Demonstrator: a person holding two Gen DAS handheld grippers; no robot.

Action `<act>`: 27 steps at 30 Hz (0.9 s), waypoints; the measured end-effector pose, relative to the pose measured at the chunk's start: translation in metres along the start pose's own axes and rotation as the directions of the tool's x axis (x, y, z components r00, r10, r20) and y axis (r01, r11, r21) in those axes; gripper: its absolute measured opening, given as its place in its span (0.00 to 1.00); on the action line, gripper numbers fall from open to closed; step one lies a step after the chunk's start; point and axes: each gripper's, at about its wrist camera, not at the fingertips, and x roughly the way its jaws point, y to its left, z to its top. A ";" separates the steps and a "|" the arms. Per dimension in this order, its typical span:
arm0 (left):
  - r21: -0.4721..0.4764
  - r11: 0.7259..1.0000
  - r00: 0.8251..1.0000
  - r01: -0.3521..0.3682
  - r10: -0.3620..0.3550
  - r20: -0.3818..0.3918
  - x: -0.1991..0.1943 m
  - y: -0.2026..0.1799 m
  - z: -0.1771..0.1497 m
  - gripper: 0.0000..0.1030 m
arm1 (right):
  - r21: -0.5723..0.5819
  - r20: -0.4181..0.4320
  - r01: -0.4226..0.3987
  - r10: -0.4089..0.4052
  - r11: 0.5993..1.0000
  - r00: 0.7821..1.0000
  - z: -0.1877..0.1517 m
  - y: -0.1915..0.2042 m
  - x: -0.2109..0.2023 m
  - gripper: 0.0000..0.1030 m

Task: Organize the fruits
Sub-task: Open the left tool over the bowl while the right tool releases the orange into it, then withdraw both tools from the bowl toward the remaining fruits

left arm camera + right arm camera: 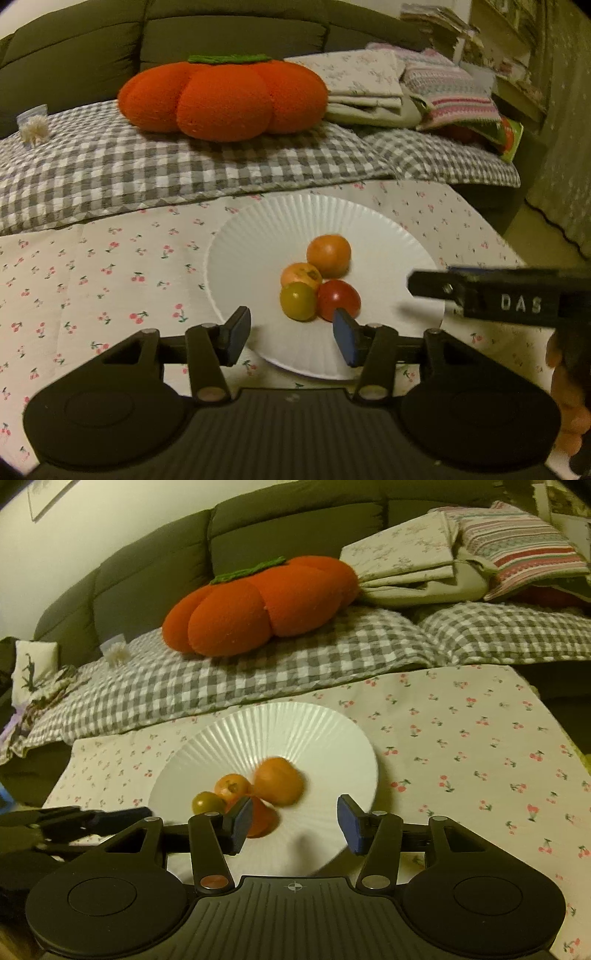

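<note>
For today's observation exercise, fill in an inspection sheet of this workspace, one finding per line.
Surface: cherry-print cloth, flat.
Job's things: white ribbed plate holding four small fruits clustered together: orange, pale orange, green-yellow, red.
Clutter: nothing seen on the cloth.
Grippers: left tool and right tool open, empty, at the plate's near edge.
Cables: nothing seen.
Surroundings: sofa, checked blanket, pumpkin cushion, folded linens.

The left gripper (291,334) pointed downward at a slant, its jaws standing apart with nothing pressed between the blue pads (345,341). The right gripper (295,821) slanted down likewise, jaws parted and gripping nothing. In the left wrist view, a hand (567,402) showed at the right edge.
</note>
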 end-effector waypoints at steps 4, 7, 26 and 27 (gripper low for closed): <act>-0.037 0.999 1.000 -0.024 0.024 -0.011 -0.008 0.008 0.001 0.49 | 0.002 -0.002 0.001 -0.001 1.000 1.000 -0.005 0.001 -0.005 0.48; -0.068 0.997 0.999 -0.042 0.041 -0.023 -0.015 0.013 -0.001 0.54 | -0.010 0.001 -0.006 0.006 1.000 1.000 -0.009 0.004 -0.011 0.48; -0.153 0.974 0.982 -0.169 0.152 -0.115 -0.087 0.046 -0.033 0.86 | -0.112 -0.062 -0.153 0.146 0.982 0.987 -0.039 0.050 -0.054 0.71; -0.152 0.973 0.980 -0.176 0.158 -0.119 -0.089 0.047 -0.035 0.87 | -0.122 -0.070 -0.163 0.155 0.979 0.985 -0.040 0.053 -0.055 0.73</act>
